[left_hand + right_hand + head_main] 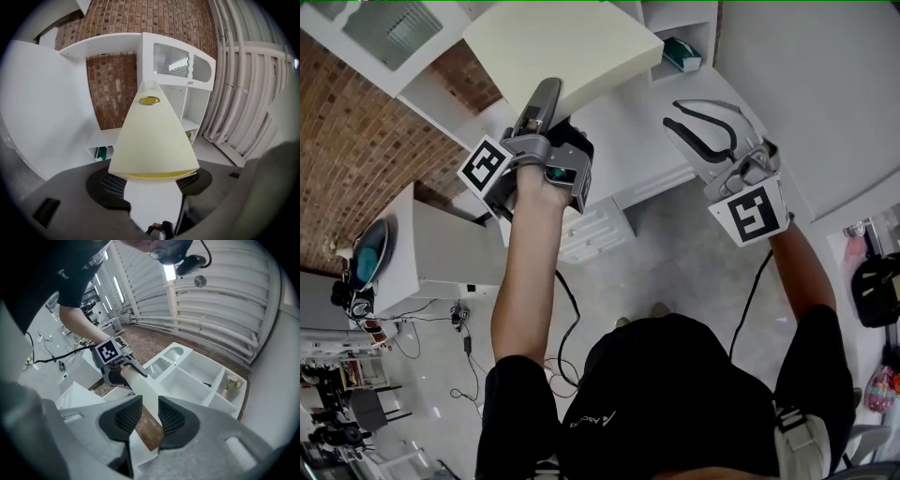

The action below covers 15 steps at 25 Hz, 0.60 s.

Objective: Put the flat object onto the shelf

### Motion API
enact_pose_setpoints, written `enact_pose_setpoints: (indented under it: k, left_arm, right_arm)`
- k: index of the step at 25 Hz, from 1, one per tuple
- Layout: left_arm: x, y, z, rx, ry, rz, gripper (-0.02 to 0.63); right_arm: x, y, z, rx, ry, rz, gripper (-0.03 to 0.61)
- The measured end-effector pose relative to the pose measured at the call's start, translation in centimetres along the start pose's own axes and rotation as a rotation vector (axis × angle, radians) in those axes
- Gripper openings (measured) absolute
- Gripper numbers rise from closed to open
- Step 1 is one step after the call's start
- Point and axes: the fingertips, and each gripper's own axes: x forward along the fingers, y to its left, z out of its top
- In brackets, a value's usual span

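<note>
The flat object (562,47) is a pale yellow slab, held up in front of the white shelf unit (684,23). My left gripper (546,98) is shut on its near edge. In the left gripper view the slab (152,140) fills the middle, its yellow-edged end clamped between the dark pads (112,185), with the shelf unit (187,101) behind it. My right gripper (705,129) hangs to the right, apart from the slab, its jaws a little open with nothing between them. The right gripper view shows that narrow gap (150,416), with the slab (140,385) and the shelf unit (197,376) beyond.
A green box (681,53) lies in a shelf compartment. A white drawer cabinet (595,234) stands below the shelf. A brick wall (347,141) is at the left, beside a white counter (441,258). Cables (469,347) run over the floor.
</note>
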Motion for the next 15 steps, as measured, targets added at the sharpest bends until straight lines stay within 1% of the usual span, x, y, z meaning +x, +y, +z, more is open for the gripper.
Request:
enact_pose_setpoints:
  k: [3,4,7,10,15]
  left_arm:
    - [0.1,-0.3,-0.1,0.046,0.016,0.006,0.276]
    - [0.3,-0.4,-0.2,0.054,0.023,0.006,0.276]
    - [1.4,-0.8,-0.5,0.047,0.035,-0.007,0.276]
    - [2.6,-1.1,-0.4,0.042,0.043,-0.02,0.276]
    - [5.9,-2.0,-0.1,0.043,0.071,-0.038,0.276]
  right_arm:
    - [0.2,-0.3,0.4,-0.061,0.005,-0.004,0.125]
    - [0.3,-0.5,0.3,-0.088,0.013,-0.007,0.143]
    - [1.1,-1.4,-0.6,-0.2,0.05,-0.026,0.225]
    - [2.6,-2.4,-1.6,-0.309,0.082,-0.05,0.283]
    - [5.2,-5.7,-3.1,-0.469,0.117,-0.094,0.325]
